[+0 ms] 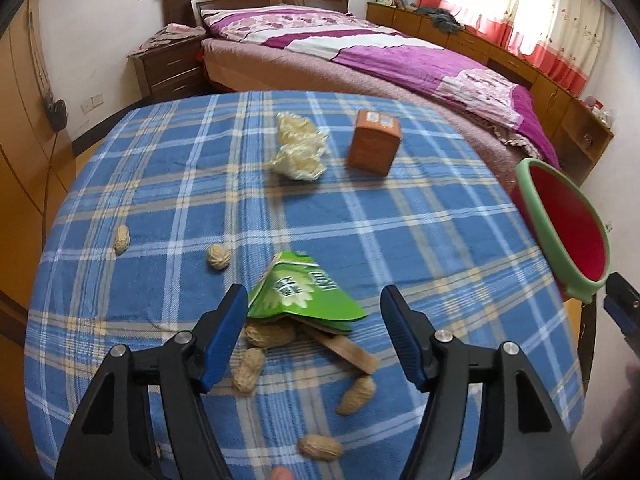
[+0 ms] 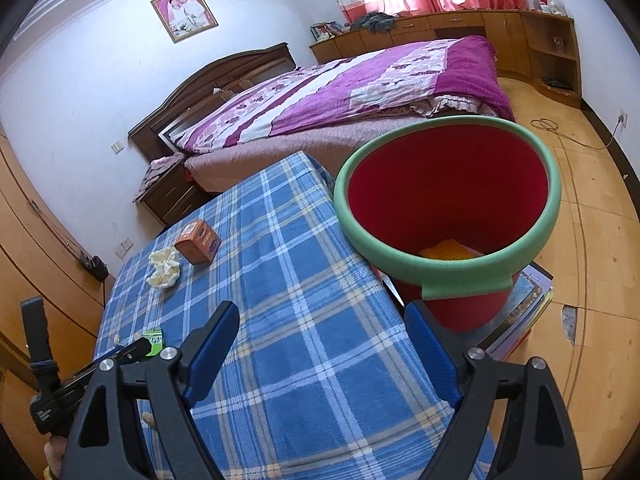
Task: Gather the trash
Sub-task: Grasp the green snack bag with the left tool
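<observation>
A green snack wrapper [image 1: 302,294] lies on the blue plaid table [image 1: 420,240], over a wooden stick [image 1: 348,350] and among several peanut shells [image 1: 248,370]. My left gripper [image 1: 314,304] is open, its jaws on either side of the wrapper just above the table. Farther back lie a crumpled pale wrapper [image 1: 298,148] and an orange box [image 1: 374,142]. A red bin with a green rim [image 2: 448,200] stands beside the table's right edge. My right gripper [image 2: 322,324] is open and empty, its right finger next to the bin's wall. The wrapper [image 2: 154,340] and box [image 2: 198,241] show small in the right wrist view.
A bed with a purple quilt [image 1: 380,56] stands behind the table. A nightstand [image 1: 168,66] is at the back left. Books [image 2: 524,312] lie on the wooden floor under the bin. Something yellow [image 2: 448,252] lies in the bin's bottom.
</observation>
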{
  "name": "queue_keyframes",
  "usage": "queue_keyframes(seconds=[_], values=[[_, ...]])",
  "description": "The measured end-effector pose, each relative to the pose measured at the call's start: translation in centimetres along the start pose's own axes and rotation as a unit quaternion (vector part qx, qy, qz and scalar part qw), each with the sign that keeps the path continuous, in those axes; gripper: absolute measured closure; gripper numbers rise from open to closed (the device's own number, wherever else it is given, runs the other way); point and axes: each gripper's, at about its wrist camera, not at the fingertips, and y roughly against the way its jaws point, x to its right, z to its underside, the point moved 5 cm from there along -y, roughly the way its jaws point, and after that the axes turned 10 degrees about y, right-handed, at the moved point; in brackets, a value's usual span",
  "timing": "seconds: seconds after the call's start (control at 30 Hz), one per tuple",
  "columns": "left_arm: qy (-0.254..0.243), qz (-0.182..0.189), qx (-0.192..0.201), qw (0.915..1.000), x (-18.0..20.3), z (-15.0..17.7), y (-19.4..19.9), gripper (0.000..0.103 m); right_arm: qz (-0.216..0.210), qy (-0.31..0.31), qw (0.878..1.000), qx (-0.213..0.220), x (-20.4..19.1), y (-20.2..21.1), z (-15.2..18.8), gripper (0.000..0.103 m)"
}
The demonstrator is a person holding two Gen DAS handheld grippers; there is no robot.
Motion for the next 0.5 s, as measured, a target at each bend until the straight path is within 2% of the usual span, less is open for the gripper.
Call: queue_keyframes(seconds=[0.23,0.5], values=[[0.002,-0.017,-0.016,0.9997,-0.7,0.2,-2.0,0.034,0.003,0.0,1.0,-0.012,-0.2,-0.8,0.1,0.016],[0.009,-0.018,-0.021,0.9996,-1.0,0.1,-3.1,0.035,0.002,0.003,1.0,-0.022,-0.3,-1.6,0.2,0.016]])
